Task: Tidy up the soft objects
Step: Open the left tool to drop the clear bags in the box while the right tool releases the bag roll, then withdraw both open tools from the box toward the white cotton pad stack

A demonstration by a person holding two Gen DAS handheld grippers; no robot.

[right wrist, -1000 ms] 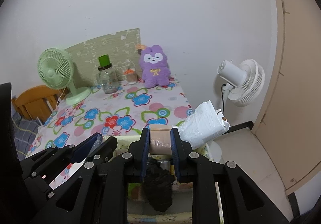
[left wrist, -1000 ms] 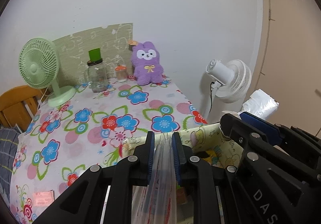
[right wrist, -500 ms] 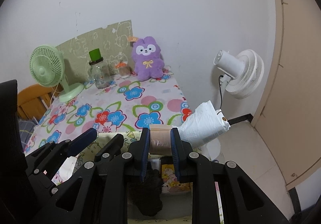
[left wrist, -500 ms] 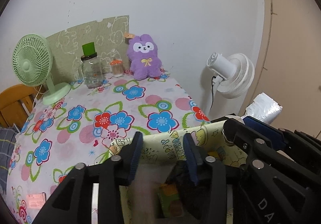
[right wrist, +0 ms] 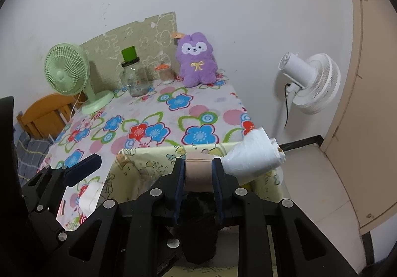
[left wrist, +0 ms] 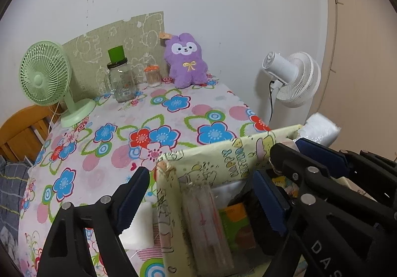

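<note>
My left fingers (left wrist: 201,200) had just been opening, bag (left wrist: 206,217) dropped in the box (left wrist: 223,160) at the worktop's near edge. Right fingers (right wrist: 198,182) gripped the roll (right wrist: 253,155); I judged it should go lower before release.

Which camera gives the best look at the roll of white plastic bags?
The right wrist view. There the roll of white plastic bags shows along its whole length, with the right gripper shut on its brown cardboard core above the yellow box. The left wrist view catches only its end behind the box rim.
</note>
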